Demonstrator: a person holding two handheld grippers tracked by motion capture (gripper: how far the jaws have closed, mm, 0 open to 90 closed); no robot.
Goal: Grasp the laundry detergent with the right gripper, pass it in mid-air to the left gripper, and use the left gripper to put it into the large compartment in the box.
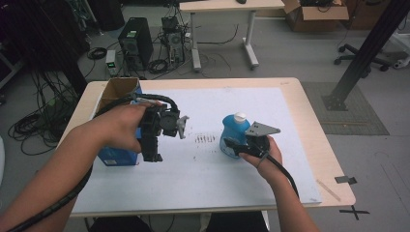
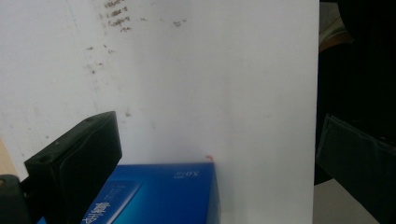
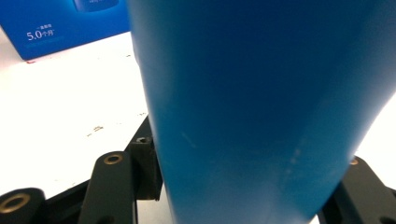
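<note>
A blue bottle [image 1: 231, 136] with a white cap [image 1: 240, 117] stands upright on the white mat [image 1: 217, 179], right of centre. My right gripper [image 1: 238, 146] is shut on its lower body from the near side. In the right gripper view the bottle [image 3: 261, 102] sits between the black jaws of that gripper [image 3: 250, 186]. A blue carton [image 1: 116, 155] with an open cardboard top stands at the table's left. My left gripper [image 1: 151, 153] points down at the carton's right end. Its jaws [image 2: 219, 140] stand wide apart, with the carton [image 2: 159, 196] against one finger [image 2: 79, 158].
Dark scribbles [image 1: 205, 139] mark the mat between the two grippers. The wooden table rim [image 1: 321, 145] borders the mat, with tape marks [image 1: 345, 180] near its right front corner. Beyond the far edge, a computer tower [image 1: 135, 41], cables and a desk stand on the floor.
</note>
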